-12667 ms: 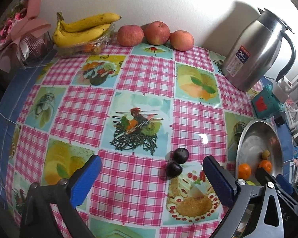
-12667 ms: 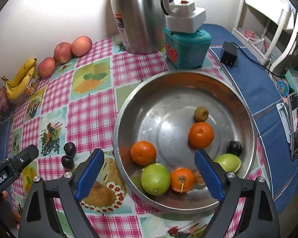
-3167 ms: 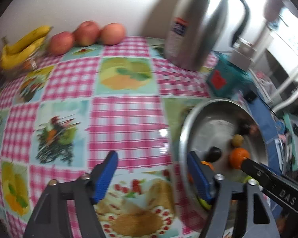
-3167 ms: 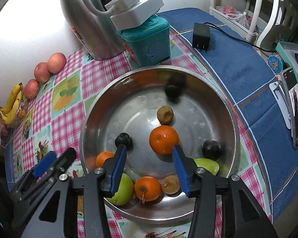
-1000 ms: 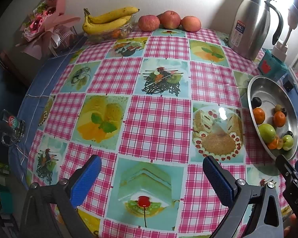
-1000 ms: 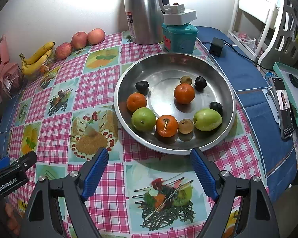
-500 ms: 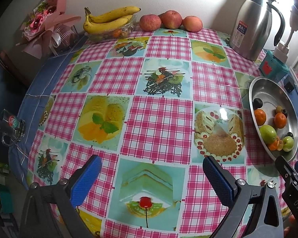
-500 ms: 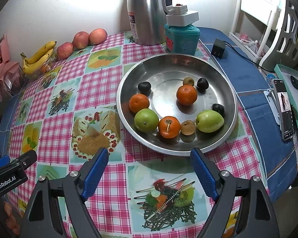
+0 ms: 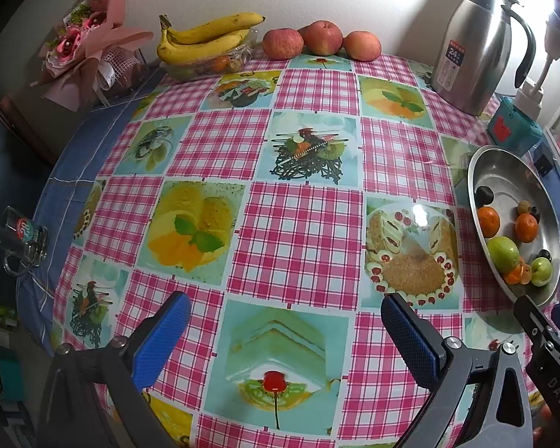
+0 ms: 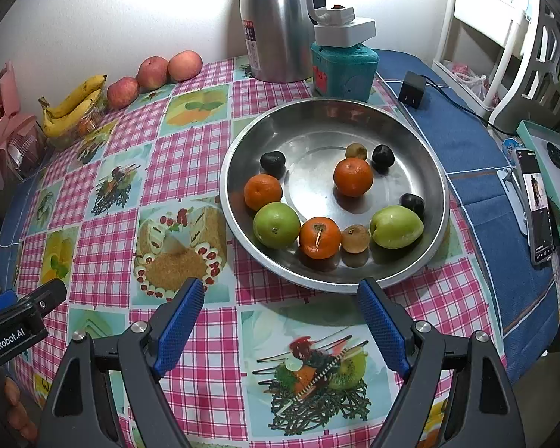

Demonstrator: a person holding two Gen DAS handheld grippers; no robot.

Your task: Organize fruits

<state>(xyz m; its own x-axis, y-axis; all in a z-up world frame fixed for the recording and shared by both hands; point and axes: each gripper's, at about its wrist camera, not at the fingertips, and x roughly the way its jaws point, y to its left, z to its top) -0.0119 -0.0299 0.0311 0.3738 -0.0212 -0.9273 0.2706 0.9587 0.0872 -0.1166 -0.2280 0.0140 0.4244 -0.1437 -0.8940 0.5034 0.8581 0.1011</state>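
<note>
A steel bowl [image 10: 422, 142] stands on the checked tablecloth and holds several fruits: oranges [image 10: 353, 176], green apples [image 10: 276, 224], dark plums [image 10: 273, 161] and small brown fruits [image 10: 355, 238]. My right gripper [image 10: 282, 310] hovers open just short of the bowl's near rim, nothing between its blue pads. In the left wrist view the same bowl [image 9: 504, 171] lies at the right edge. My left gripper [image 9: 282, 326] hangs open over the cloth's near part, holding nothing. Bananas [image 9: 205, 39] and three red apples [image 9: 323, 39] line the wall.
A steel thermos jug [image 10: 280, 18] and a teal box [image 10: 343, 71] with a white plug stand behind the bowl. A black adapter [image 10: 411, 91] and a phone [image 10: 537, 205] lie on the blue cloth at right. A bouquet [image 9: 89, 44] and a glass mug [image 9: 20, 239] sit far left.
Both views have barely shifted over the last second. Compared with the oldest frames, the two dark plums that lay on the cloth are now in the bowl, and both grippers have drawn back.
</note>
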